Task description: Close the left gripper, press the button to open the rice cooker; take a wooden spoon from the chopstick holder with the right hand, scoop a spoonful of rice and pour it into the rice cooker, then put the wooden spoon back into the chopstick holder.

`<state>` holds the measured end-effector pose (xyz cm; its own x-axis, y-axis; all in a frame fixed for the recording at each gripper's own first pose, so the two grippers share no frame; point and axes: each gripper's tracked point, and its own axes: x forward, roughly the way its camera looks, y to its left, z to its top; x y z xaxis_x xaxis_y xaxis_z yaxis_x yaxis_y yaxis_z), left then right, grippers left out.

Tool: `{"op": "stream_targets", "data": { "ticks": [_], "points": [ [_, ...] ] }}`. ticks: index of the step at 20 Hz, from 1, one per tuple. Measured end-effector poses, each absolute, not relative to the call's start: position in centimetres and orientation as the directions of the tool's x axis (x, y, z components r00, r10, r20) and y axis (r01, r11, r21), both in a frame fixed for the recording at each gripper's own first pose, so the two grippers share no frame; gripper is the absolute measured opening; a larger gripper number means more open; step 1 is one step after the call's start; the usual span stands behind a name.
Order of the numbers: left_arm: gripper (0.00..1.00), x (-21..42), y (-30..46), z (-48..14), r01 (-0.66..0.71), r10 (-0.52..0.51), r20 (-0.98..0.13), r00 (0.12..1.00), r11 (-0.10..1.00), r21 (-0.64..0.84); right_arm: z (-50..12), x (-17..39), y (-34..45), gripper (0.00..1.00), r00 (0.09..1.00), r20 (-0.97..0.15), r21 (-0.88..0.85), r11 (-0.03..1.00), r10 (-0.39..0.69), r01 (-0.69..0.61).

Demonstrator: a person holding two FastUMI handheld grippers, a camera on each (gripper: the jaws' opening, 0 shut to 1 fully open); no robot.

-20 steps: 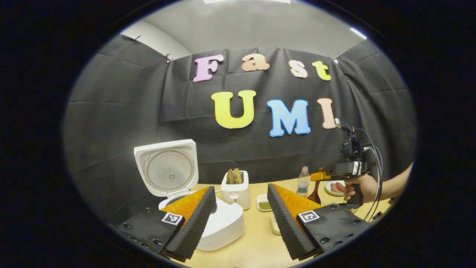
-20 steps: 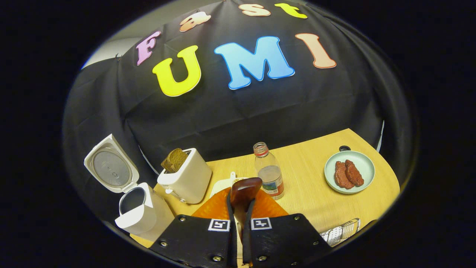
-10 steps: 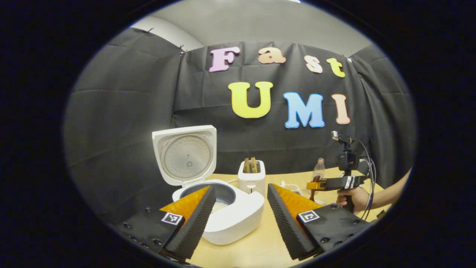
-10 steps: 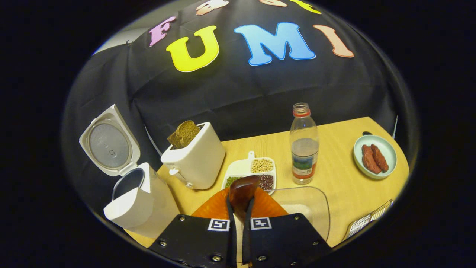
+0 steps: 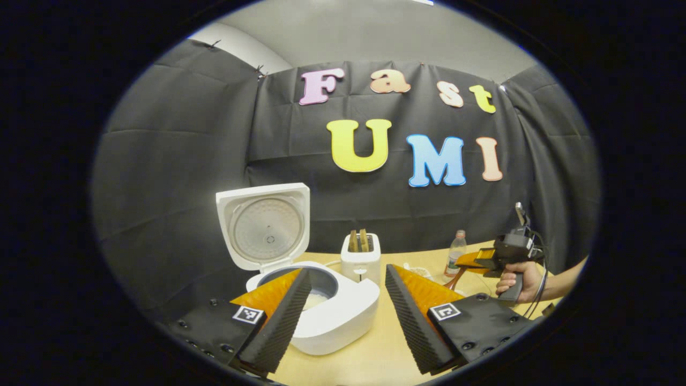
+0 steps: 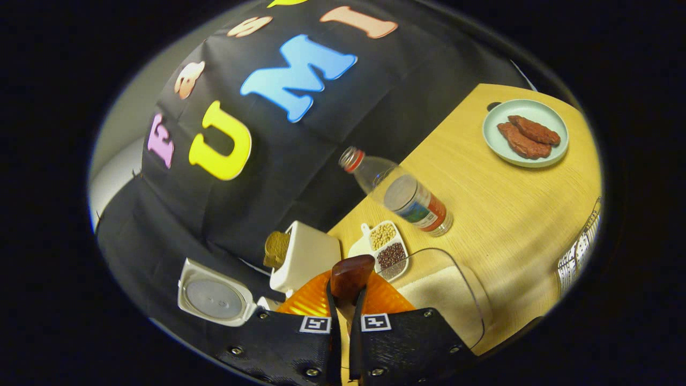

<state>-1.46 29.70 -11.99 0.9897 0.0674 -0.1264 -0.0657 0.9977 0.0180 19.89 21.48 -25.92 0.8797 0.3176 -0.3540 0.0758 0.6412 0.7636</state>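
Observation:
The white rice cooker (image 5: 335,313) stands open on the wooden table, its lid (image 5: 262,228) raised, with some white rice in the pot. My left gripper (image 5: 345,300) is open just in front of it, with nothing between its fingers. My right gripper (image 6: 345,294) is shut on the dark wooden spoon (image 6: 351,273), whose bowl sticks out past the fingertips. Below the spoon lies a clear container of rice (image 6: 442,292). In the left gripper view a hand holds the right gripper (image 5: 506,252) tilted, far right of the cooker.
A white toaster (image 5: 360,257) with bread stands behind the cooker. A water bottle (image 6: 410,195), a divided dish of beans (image 6: 385,244) and a green plate of meat (image 6: 525,134) sit on the table (image 6: 509,214). A perforated metal holder (image 6: 579,252) shows at the right edge.
The right gripper has rolled to one side and sunk toward the rice container with the spoon in it. The left gripper has pulled back from the cooker, then stayed almost still.

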Motion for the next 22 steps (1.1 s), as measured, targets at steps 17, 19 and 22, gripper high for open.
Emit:
{"op": "stream_targets", "data": {
  "ticks": [17,19,22],
  "points": [
    [0.97,-1.0,30.0,-11.1,0.001,-0.003,-0.06,0.998,1.0,-0.026,-12.3,18.2,23.6,0.06,0.914,-0.022,0.973,0.218,0.405,-0.073],
    [0.97,-1.4,30.9,-11.3,0.002,-0.003,-0.048,0.999,1.0,-0.024,-11.6,18.4,25.0,0.06,0.909,-0.016,0.97,0.227,0.416,-0.087],
    [0.97,-1.6,33.0,-11.8,-0.017,0.016,-0.044,0.999,1.0,-0.022,-10.9,18.7,27.1,0.06,0.9,-0.019,0.964,0.247,0.435,-0.099]
  ]
}}
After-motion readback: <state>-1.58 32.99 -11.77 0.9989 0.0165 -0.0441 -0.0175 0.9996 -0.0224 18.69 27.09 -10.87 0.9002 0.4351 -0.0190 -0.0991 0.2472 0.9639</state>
